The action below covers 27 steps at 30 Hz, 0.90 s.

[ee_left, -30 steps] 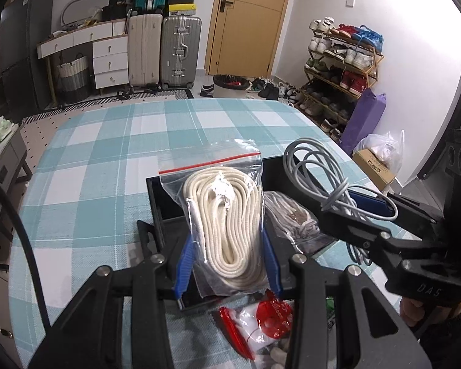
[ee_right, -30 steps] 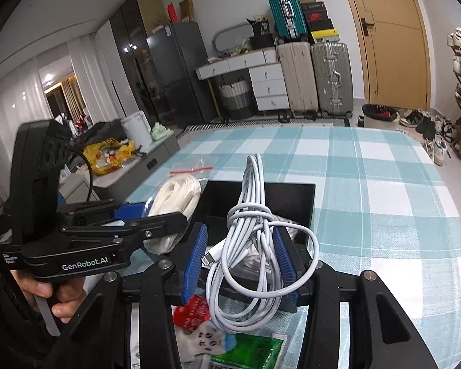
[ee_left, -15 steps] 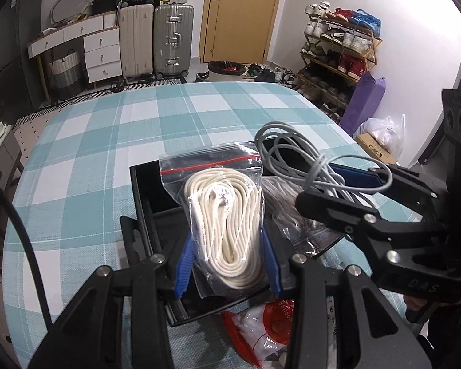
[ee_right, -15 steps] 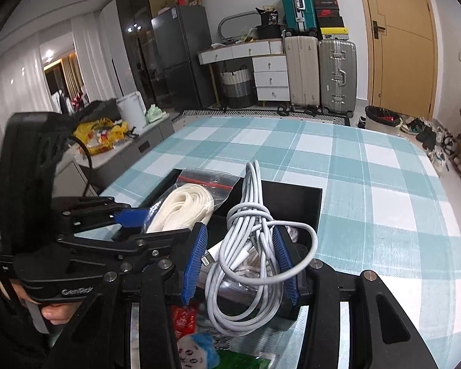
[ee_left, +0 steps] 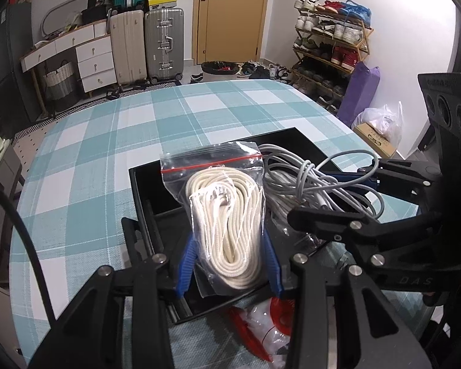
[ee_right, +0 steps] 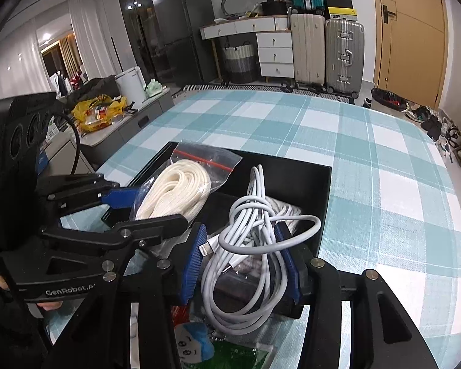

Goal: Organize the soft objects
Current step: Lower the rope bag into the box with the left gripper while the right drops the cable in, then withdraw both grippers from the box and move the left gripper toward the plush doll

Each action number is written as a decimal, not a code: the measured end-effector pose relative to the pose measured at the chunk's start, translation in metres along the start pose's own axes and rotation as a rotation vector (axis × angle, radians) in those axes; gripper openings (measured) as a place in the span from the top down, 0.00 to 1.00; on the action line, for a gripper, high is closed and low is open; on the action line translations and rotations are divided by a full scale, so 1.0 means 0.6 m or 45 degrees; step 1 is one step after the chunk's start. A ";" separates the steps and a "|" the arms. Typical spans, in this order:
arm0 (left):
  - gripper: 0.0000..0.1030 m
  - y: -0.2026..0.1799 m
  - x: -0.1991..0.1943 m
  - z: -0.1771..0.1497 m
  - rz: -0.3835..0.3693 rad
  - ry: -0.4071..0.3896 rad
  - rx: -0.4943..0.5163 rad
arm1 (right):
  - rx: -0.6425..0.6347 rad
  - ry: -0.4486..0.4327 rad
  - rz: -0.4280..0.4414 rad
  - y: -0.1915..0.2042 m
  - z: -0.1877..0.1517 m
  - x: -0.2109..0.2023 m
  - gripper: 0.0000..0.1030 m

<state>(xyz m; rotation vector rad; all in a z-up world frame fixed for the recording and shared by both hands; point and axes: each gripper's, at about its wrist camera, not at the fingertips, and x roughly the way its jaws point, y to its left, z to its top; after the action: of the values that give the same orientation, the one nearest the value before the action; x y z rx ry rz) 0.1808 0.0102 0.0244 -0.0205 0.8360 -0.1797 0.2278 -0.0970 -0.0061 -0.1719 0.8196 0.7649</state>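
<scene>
Left wrist view: the left gripper [ee_left: 229,258] clamped a bagged rope [ee_left: 227,218] over the black tray [ee_left: 147,190]. The right gripper [ee_right: 241,264] pinched a white cable [ee_right: 249,246], hiding the tray's contents. Red packets [ee_left: 261,323] below were cut off.

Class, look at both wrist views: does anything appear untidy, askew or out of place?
The white cable bundle in the right tongs is loosely coiled, one loop sticking out sideways. The bagged rope looks neat.

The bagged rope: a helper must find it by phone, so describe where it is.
On the teal checked tablecloth sits a black tray. Over its left side the left gripper holds the bagged rope: cream cord in a clear, red-striped zip bag, unlike the loose white cable beside it.
</scene>
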 end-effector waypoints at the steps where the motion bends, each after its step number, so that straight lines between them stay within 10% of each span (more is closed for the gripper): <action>1: 0.61 0.000 0.000 -0.001 0.003 0.001 0.007 | -0.005 0.005 0.004 0.003 -0.002 -0.001 0.55; 12: 0.60 -0.003 -0.010 -0.009 0.015 -0.007 0.026 | -0.042 -0.040 -0.013 0.015 -0.013 -0.014 0.53; 27: 0.02 -0.009 -0.096 -0.038 0.073 -0.168 -0.066 | -0.016 -0.311 -0.153 0.020 -0.048 -0.133 0.01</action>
<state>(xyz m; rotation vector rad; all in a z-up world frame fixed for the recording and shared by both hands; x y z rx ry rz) 0.1252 0.0155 0.0518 -0.0560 0.7085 -0.1013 0.1677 -0.1443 0.0326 -0.1345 0.5678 0.6629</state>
